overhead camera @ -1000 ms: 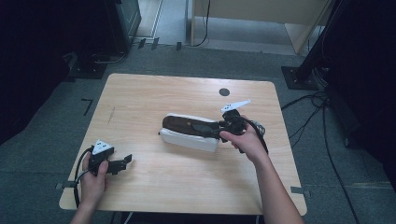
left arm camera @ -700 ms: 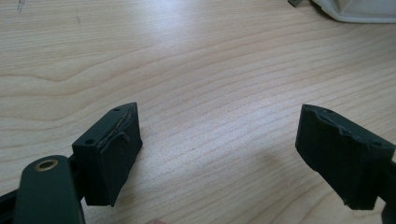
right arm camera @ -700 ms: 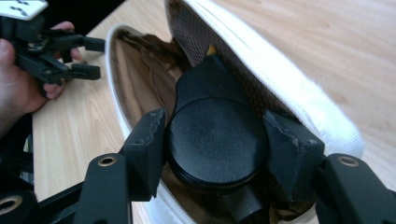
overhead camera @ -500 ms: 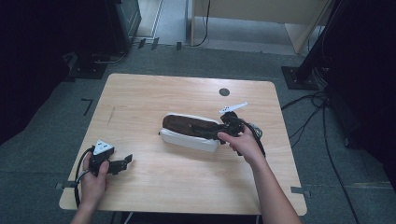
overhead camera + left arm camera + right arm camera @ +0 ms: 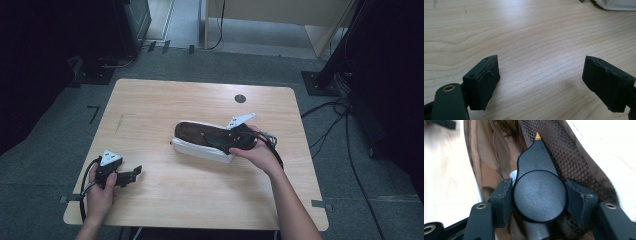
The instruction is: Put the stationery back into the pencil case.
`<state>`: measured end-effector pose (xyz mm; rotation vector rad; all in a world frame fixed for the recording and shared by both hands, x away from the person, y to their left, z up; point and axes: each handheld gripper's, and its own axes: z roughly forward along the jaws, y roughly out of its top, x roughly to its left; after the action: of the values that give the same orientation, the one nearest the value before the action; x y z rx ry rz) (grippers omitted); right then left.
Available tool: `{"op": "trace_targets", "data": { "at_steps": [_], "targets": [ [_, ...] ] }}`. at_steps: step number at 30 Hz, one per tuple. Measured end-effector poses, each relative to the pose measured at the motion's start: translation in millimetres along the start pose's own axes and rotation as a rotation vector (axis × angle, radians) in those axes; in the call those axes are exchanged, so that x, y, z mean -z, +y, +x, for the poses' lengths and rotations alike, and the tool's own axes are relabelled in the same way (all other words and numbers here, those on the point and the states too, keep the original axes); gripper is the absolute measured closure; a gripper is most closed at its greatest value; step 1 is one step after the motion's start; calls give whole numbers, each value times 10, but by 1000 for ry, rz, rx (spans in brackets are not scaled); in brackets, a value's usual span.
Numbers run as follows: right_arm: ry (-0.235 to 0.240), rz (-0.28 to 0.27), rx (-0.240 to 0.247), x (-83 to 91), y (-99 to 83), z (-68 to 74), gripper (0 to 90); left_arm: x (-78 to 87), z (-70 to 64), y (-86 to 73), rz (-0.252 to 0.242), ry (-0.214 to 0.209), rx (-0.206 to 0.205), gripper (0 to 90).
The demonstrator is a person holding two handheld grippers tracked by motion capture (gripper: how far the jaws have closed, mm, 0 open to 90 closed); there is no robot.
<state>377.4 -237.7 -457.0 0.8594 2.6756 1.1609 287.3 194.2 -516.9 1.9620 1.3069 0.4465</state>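
Since a second ago the right tongs (image 5: 239, 139) have slid a little further left over the open pouch (image 5: 202, 142), and the grey plate on top now sits lower and closer to the pouch's rim; the hand (image 5: 260, 152) behind has followed. The left tongs (image 5: 131, 174) and the pouch itself lie where they did.

There is one pouch, white outside and brown inside, lying open near the middle of the bench (image 5: 165, 105), its long side running left to right. In the right gripper view the right tongs (image 5: 539, 197) are clamped on one black round-bodied tool (image 5: 539, 192) with a small brass tip, held over the pouch's brown mesh lining (image 5: 569, 152). There are two tongs in all. The left tongs (image 5: 549, 80) rest near the bench's near left corner, jaws wide apart with bare wood between them, well apart from the pouch. One dark round spot (image 5: 240, 98) marks the bench's far side.
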Motion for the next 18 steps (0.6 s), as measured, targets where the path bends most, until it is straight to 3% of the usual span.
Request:
{"op": "trace_targets", "data": {
  "at_steps": [7,11,18],
  "targets": [
    [-19,15,101,-2,47,28,417,-1,3,0,-2,-2,2,146],
    [-21,15,104,3,61,36,415,-1,6,1,-3,-6,5,146],
    [-14,17,68,4,65,32,412,-1,11,2,-3,-8,6,146]
  ]
}}
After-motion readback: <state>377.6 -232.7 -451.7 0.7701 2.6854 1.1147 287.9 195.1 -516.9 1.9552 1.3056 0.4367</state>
